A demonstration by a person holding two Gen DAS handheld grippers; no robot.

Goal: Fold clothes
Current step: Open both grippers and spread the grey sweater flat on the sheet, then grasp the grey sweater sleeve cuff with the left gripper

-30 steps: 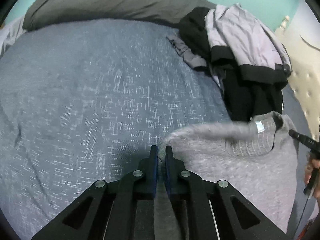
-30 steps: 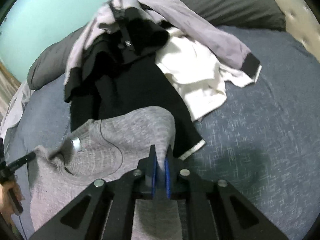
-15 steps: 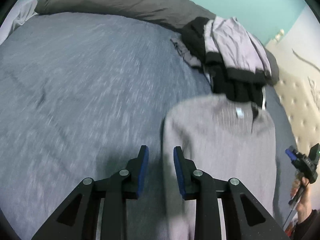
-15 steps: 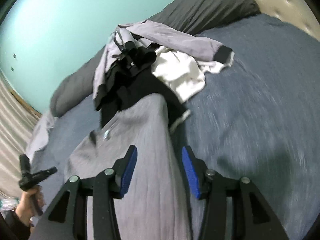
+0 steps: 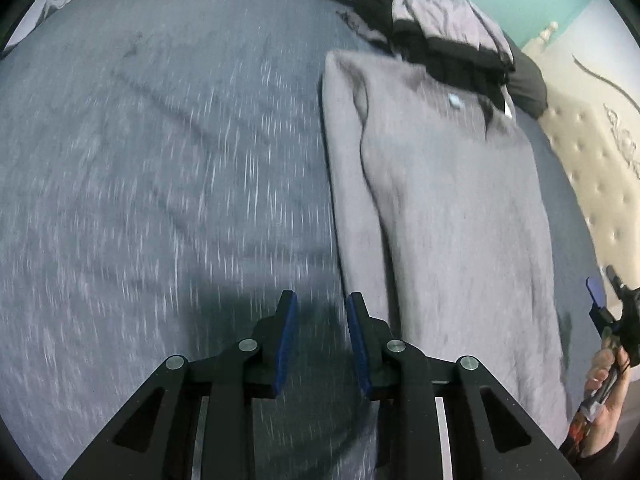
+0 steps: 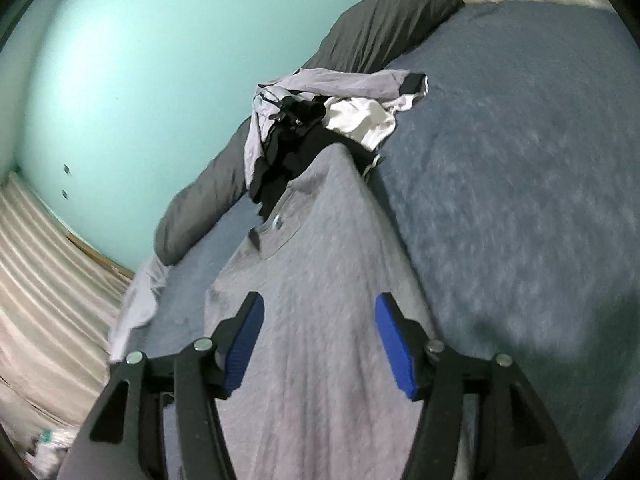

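A grey sweater (image 5: 452, 208) lies stretched out flat on the blue-grey bedspread (image 5: 160, 184), its neck end toward a pile of clothes. My left gripper (image 5: 318, 312) stands open just off the sweater's left edge near its lower end, with only bedding between the blue pads. In the right wrist view the same sweater (image 6: 320, 320) runs up the middle, and my right gripper (image 6: 318, 320) hovers over its lower part, jaws wide and still opening, pads clear of the cloth. The right gripper (image 5: 604, 312) also shows at the left view's right edge, held by a hand.
A heap of black, lilac and white garments (image 6: 320, 120) sits past the sweater's collar. Dark grey pillows (image 6: 384, 28) line the teal wall (image 6: 140, 60). A tufted cream headboard (image 5: 600, 176) stands at the right. A light sheet (image 6: 140, 304) hangs off the bed's left side.
Both grippers let go of the sweater and opened, then drew back along it toward its lower end. The sweater, lifted and bunched before, now lies spread flat.
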